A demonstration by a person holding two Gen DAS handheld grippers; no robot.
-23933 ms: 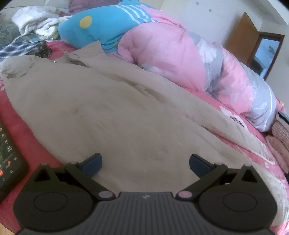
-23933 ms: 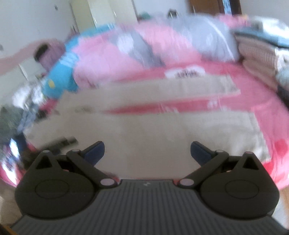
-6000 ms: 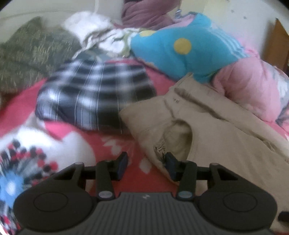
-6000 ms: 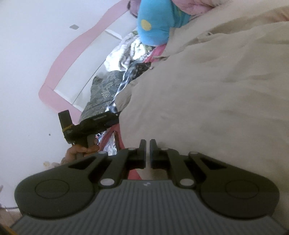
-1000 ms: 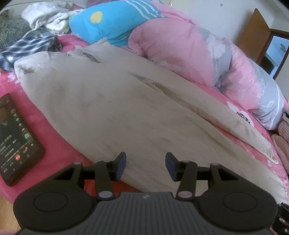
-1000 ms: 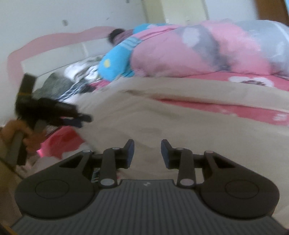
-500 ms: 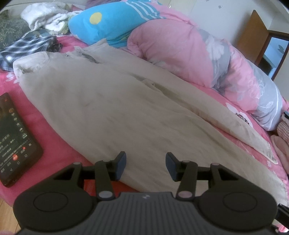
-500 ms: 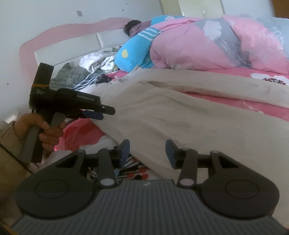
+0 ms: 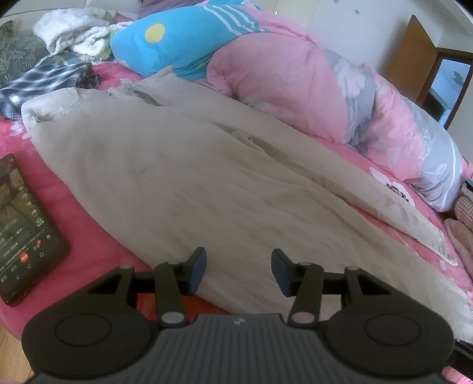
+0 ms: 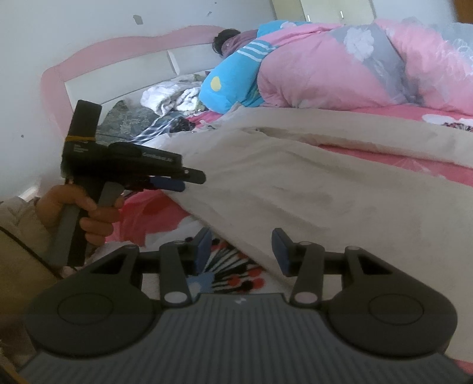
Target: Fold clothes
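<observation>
Beige trousers lie spread along the pink bed, waist at the far left, legs running right. My left gripper hovers open over their near edge, nothing pinched between its blue pads. The right wrist view shows the same trousers from low at the bedside. My right gripper is open, and the trousers' near edge runs between its fingers without being pressed. In that view a hand holds the left gripper at the trousers' edge.
A lit phone lies on the bed left of the trousers. Behind them a person lies under a pink and grey duvet, beside a blue cushion. A plaid garment and white clothes are piled near the headboard.
The right gripper's jaws have spread wider and it has shifted toward the trousers' near edge, bringing the left gripper closer in its view. The left gripper has stayed put.
</observation>
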